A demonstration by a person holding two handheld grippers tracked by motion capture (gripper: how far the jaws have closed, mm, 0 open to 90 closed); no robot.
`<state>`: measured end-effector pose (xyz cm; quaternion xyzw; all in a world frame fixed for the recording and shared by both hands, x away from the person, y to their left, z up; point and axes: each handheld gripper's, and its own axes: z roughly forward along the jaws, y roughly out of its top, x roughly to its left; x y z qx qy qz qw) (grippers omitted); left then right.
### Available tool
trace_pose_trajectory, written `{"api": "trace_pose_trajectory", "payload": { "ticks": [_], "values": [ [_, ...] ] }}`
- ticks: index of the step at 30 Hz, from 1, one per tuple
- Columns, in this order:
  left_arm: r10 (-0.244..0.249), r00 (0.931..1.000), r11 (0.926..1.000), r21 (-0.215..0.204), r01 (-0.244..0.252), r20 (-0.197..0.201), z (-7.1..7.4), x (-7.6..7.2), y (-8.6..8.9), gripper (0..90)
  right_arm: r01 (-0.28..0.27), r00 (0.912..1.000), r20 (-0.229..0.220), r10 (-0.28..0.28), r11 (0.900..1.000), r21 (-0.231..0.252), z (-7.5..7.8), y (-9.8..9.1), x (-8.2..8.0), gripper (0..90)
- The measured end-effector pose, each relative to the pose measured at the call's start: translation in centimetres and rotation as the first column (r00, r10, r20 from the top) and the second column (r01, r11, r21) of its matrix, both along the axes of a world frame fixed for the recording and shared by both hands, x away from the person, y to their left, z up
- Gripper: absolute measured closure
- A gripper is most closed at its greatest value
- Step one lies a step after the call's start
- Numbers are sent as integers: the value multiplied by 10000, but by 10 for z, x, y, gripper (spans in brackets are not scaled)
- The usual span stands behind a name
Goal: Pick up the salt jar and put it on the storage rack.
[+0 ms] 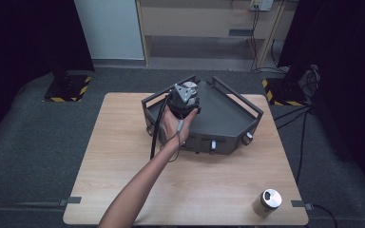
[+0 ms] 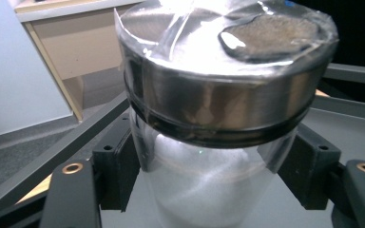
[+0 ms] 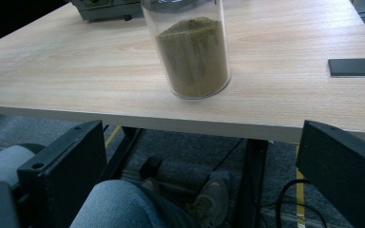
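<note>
A clear jar (image 2: 218, 95) with a metal lid and white powder inside sits between the black jaws of my left gripper (image 2: 214, 164), which is shut on its glass wall just under the lid. From the high view, my left gripper (image 1: 185, 99) hangs over the left part of a grey metal tray (image 1: 228, 118) with rails, and the held jar is hidden under it. A second clear jar (image 3: 192, 52) of olive-brown powder stands near the table's front right corner (image 1: 267, 202). My right gripper (image 3: 202, 161) is open, low below the table's front edge, with nothing between its fingers.
The tray's grey floor (image 2: 351, 137) and side rail (image 2: 52, 152) lie right around the held jar. A black strip (image 3: 356, 66) lies on the wooden table beside the brown-powder jar. A person's knee (image 3: 119, 204) and shoe are under the right gripper.
</note>
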<state>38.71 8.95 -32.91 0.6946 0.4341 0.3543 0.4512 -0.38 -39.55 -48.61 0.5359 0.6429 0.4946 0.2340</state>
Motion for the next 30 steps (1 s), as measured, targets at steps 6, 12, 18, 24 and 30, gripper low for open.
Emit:
{"api": "trace_pose_trajectory", "payload": {
  "ticks": [6,12,18,24,30],
  "values": [
    [14,9999,10000,-20,-15,-139,-5,14,-2,299,107,9999,-34,-107,9999,-2,0,0,0,33],
    [142,9996,9996,-234,-148,-232,-10,26,-4,299,103,9999,-34,-103,9999,-88,0,1,0,33],
    [423,9972,9991,18,-422,-613,-14,34,-8,299,70,10000,-36,-71,9999,-102,1,3,0,33],
    [495,9960,9988,41,-494,-741,-17,37,-8,299,51,10000,3,-51,9999,-131,1,4,-1,33],
    [491,9953,9988,-10,-493,-841,-21,38,-8,299,49,10000,-16,-49,9999,-138,1,4,-1,33]
  ]
}}
